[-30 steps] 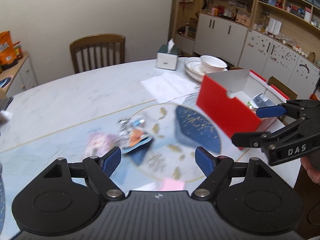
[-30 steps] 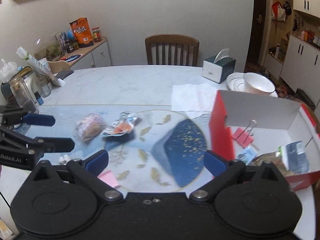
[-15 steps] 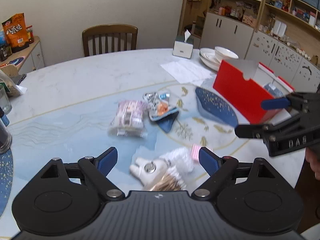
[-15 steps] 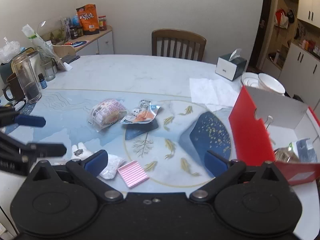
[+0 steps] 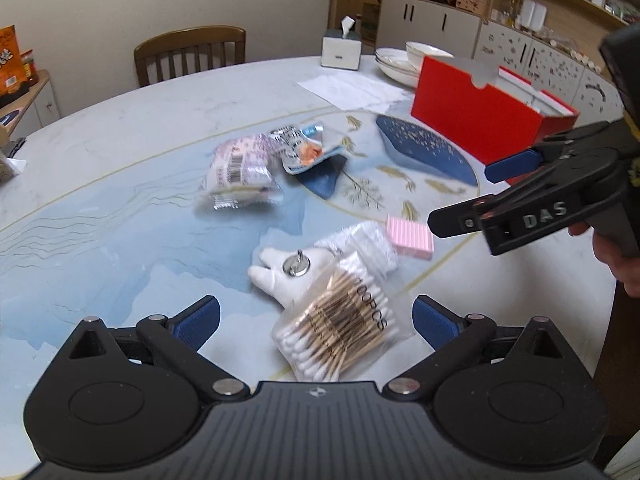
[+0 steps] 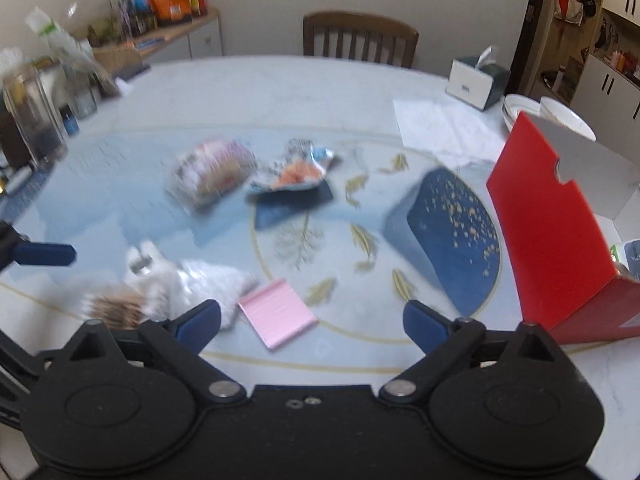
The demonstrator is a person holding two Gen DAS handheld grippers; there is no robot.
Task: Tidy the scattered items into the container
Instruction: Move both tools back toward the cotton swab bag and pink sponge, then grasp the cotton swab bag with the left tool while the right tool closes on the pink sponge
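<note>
- Left gripper (image 5: 316,318) hangs over the near edge of the table (image 5: 120,120), jaws spread wide and just been opening — the bag of cotton swabs (image 5: 340,324) lies between the blue pads, untouched by either.
- Touching the swab bag on its far side: a white tooth-shaped hook (image 5: 286,270) and a white fluffy bundle (image 5: 368,240) (what it is, I can't tell).
- Pink pad (image 5: 410,234) sits just beside that bundle, on the side toward the red box (image 5: 472,120).
- Right gripper (image 6: 312,320) is over the pink pad (image 6: 278,312), jaws apart though just been narrowing a touch — nothing pinched.
- Farther from the swab bag: a purple-printed packet (image 5: 240,168) and a crumpled foil snack wrapper (image 5: 302,148), touching each other.
- The red box stands open at the table's far right, well apart from the swab bag; something lies inside it.
</note>
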